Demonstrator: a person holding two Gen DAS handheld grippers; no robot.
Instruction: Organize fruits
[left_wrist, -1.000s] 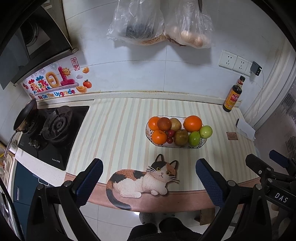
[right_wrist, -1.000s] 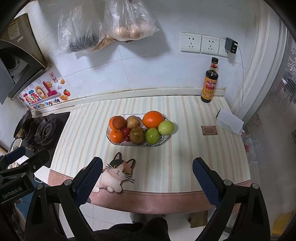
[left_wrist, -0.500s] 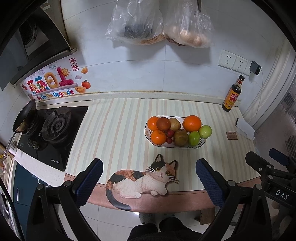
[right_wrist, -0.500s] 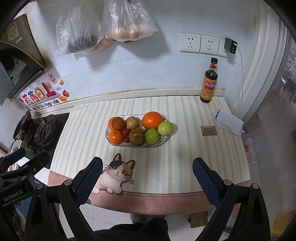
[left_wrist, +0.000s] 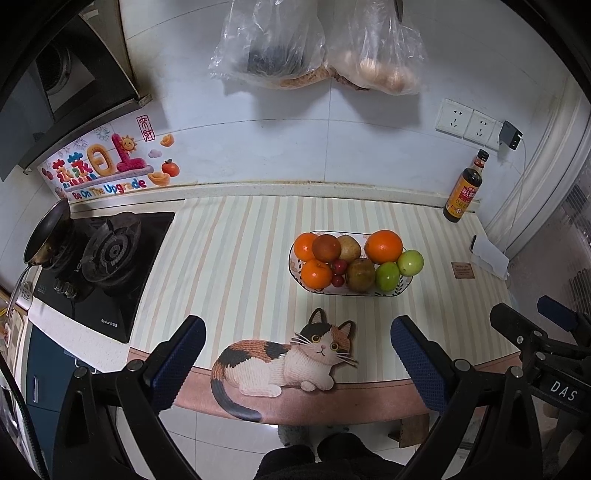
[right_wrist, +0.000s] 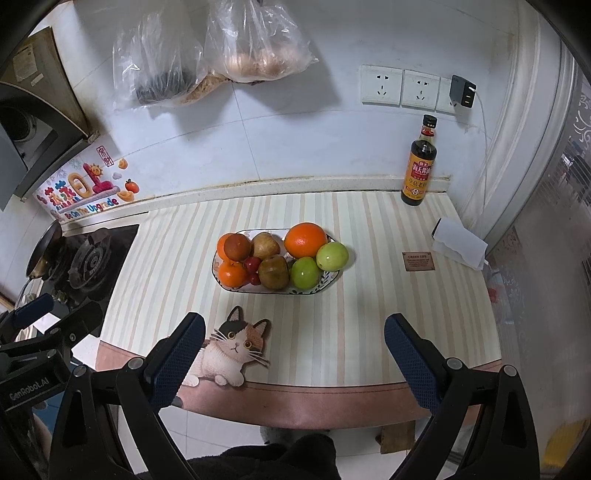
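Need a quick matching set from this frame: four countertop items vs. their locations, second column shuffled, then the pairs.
Items:
1. fruit plate
2. sauce bottle
3. frying pan
4. cat mat

Places:
A. on the stove, far left
B. counter's front edge, overhanging
C. middle of the striped mat
D. back right, against the wall

Pairs: 1-C, 2-D, 3-A, 4-B

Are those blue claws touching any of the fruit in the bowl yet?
Apart. In both wrist views the open jaws of the left gripper and right gripper hang over the counter's near edge, striped mat between them and the bowl.
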